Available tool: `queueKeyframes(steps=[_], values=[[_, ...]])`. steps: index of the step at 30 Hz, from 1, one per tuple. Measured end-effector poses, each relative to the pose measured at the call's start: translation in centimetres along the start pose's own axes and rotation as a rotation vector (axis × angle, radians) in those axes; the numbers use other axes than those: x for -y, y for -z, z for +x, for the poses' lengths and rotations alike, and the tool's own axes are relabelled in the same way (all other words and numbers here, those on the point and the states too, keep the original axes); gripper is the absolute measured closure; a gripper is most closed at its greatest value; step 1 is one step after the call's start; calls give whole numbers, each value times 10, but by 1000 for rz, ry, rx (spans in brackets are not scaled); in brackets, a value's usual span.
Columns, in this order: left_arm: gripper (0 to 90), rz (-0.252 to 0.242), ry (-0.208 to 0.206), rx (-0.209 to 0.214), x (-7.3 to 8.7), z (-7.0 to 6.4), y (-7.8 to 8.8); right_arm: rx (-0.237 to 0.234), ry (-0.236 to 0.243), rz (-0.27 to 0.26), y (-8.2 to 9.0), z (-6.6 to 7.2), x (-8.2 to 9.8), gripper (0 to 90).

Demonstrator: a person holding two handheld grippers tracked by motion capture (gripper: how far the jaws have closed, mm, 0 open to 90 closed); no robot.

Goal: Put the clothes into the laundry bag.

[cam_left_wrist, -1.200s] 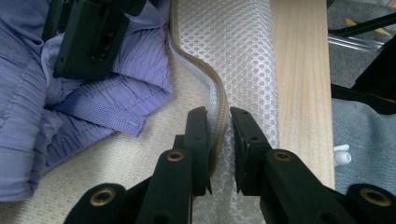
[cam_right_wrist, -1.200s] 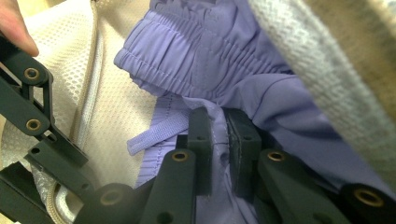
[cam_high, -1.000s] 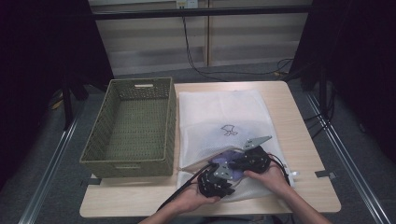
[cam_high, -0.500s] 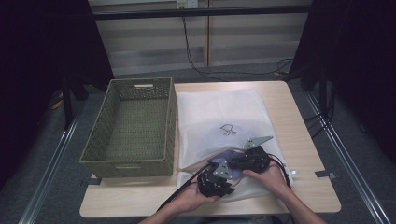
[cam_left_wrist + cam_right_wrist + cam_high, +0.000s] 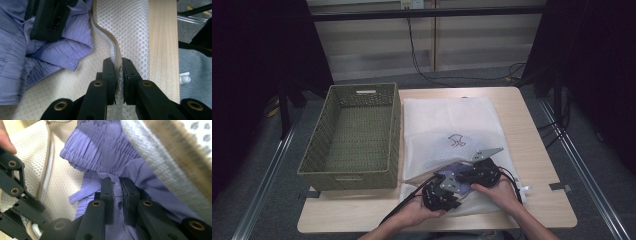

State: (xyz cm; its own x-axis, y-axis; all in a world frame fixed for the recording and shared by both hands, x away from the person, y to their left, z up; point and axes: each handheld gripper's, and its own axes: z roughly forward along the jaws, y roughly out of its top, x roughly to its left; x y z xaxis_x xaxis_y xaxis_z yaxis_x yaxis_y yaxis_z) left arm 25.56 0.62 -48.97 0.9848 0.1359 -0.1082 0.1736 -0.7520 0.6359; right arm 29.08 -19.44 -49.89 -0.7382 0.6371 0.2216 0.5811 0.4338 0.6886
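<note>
One white mesh bag (image 5: pixel 452 130) is lying on the desk (image 5: pixel 537 145), reaching down to the desk's near edge. One green basket (image 5: pixel 354 135) is sitting just beside it at the left edge. The left gripper (image 5: pixel 118 66) is pinching the bag's rim. The right gripper (image 5: pixel 117 187) is pinching one purple cloth (image 5: pixel 110 150) inside the bag's mouth. Both hands are staying where they were a second ago

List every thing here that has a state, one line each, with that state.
Mesh bag: flat on the table, near edge open and lifted.
Purple garment: crumpled, partly inside the bag's opening.
Basket: upright, empty.
Left gripper: shut on the bag's zipper edge.
Right gripper: shut on the garment.
</note>
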Motion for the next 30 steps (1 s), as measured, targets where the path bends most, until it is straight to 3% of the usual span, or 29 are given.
queueKeyframes(steps=[7,15,20,23,30], values=[[832,-21,3,7,2,1,-1,2,14,1,-2,-1,-3,818],[833,-43,17,13,3,1,-2,12,-2,-11,-5,-6,-7,813],[833,-42,20,25,3,3,-2,12,-8,-20,-6,-8,-8,810],[833,-13,12,26,1,4,0,17,-13,-24,-7,-8,-9,805],[833,-35,19,27,2,4,-2,27,-20,-19,-9,-8,-13,794]])
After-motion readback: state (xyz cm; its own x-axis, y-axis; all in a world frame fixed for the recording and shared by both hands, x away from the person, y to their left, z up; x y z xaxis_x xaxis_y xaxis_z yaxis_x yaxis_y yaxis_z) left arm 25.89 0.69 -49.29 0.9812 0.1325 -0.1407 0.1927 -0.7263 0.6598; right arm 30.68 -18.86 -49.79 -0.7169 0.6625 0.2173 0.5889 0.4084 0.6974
